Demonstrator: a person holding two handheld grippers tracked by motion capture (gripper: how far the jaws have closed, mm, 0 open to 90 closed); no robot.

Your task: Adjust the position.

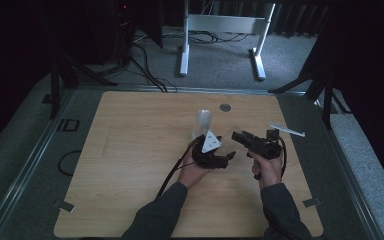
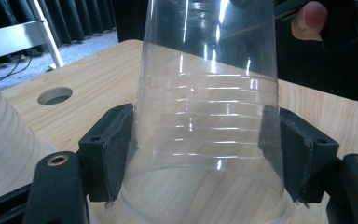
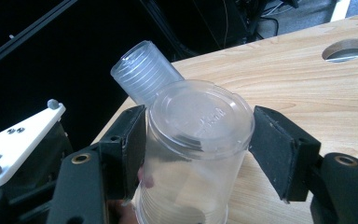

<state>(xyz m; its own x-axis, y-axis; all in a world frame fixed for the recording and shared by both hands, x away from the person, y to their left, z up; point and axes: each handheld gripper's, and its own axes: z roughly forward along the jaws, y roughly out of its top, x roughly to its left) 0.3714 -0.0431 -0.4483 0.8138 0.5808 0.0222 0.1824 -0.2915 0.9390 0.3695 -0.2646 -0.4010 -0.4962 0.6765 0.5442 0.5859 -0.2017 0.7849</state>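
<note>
Clear plastic is what both grippers are dealing with: an upturned clear cup (image 2: 209,116) stands mouth-down, base-up, just over the wooden table (image 1: 130,165), its long axis upright and widening toward the rim at the bottom. In the left gripper view the left gripper (image 2: 205,154) has this cup squarely between its two black jaws, low on the ribbed band near the rim, with both pads laid against the wall, so I read it as clamped on the cup. The right gripper (image 3: 198,149) comes at the same cup from the other side and higher up, around its closed base; in its own view the left pad sits at the wall while the right pad stands off with a visible gap, so the jaws are parted and not gripping. A second cup or stack of cups (image 3: 144,74), cloudier and ribbed, lies tilted just behind the held cup in that view; in the high view it appears as a pale upright shape (image 1: 203,122) just beyond the left gripper (image 1: 211,150). The cup lies directly ahead of each gripper, between the two hands, and the left hand (image 1: 192,172) is the one carrying it. A lift or a separation would, I judge, run along the upright axis.
</note>
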